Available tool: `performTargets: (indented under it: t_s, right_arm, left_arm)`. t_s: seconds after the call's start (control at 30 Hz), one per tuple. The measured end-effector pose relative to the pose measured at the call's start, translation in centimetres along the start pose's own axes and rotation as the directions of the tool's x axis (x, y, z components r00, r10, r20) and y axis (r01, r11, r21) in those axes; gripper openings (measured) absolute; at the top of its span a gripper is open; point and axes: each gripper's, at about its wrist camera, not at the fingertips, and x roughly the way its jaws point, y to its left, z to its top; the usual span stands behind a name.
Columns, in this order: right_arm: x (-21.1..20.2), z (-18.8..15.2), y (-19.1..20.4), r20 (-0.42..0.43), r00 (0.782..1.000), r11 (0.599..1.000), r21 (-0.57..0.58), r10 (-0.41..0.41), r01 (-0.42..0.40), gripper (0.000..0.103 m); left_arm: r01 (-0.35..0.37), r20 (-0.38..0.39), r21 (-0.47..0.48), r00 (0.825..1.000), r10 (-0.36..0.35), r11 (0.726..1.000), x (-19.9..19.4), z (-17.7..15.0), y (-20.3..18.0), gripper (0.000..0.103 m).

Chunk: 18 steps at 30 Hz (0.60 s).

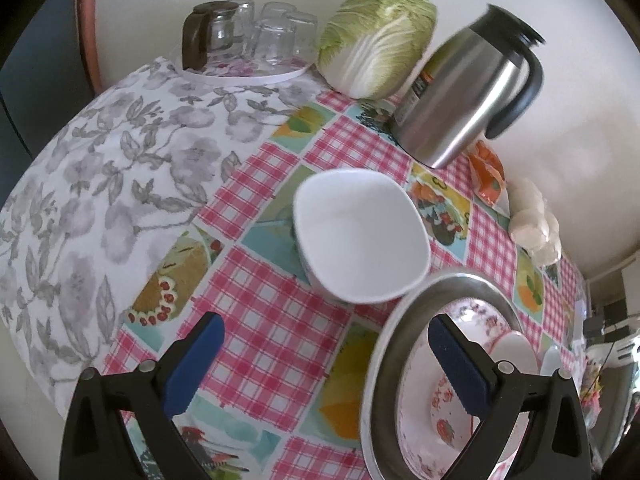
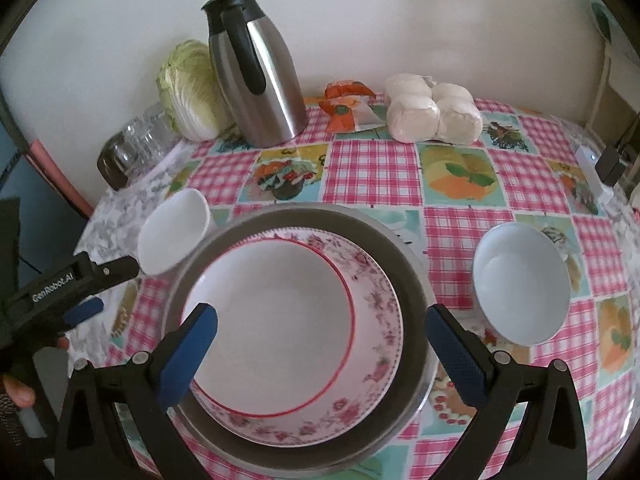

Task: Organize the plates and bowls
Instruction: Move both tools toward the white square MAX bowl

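Observation:
A round metal tray point(image 2: 408, 280) holds a pink floral plate point(image 2: 376, 312) with a red-rimmed white dish point(image 2: 272, 320) stacked in it. My right gripper point(image 2: 320, 320) is open wide above this stack, and its pads touch nothing. Left of the tray stands a small white bowl point(image 2: 176, 236), and to the right a pale blue bowl point(image 2: 520, 284). In the left wrist view the white bowl point(image 1: 360, 240) sits just beyond my open left gripper point(image 1: 324, 344). That gripper's right finger hangs over the tray's rim point(image 1: 384, 360). The left gripper point(image 2: 116, 288) also shows at the left edge of the right wrist view.
Along the wall stand a steel thermos jug point(image 2: 260, 88), a Chinese cabbage point(image 2: 188, 88), upturned glasses point(image 1: 264, 40) on a round mat, an orange packet point(image 2: 348, 108) and a bag of white buns point(image 2: 432, 112). A checked tablecloth point(image 2: 372, 172) covers the table, with a grey floral cloth point(image 1: 100, 184) at its left.

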Motion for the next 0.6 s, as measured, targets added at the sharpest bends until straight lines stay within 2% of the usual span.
performTargets:
  t_s: [0.3, 0.6]
  right_arm:
    - [-0.7, 2.6, 1.7, 0.002, 0.996, 0.995, 0.05, 0.091, -0.091, 0.103]
    - [-1.8, 7.8, 6.1, -0.007, 1.0, 0.998, -0.062, 0.003, -0.003, 0.103]
  left_arm:
    - [0.054, -0.03, -0.098, 0.998, -0.057, 0.994, 1.2, 1.7, 3.2, 0.103]
    - [0.098, -0.032, -0.17, 0.994, -0.104, 0.981, 1.9, 2.7, 4.6, 0.103]
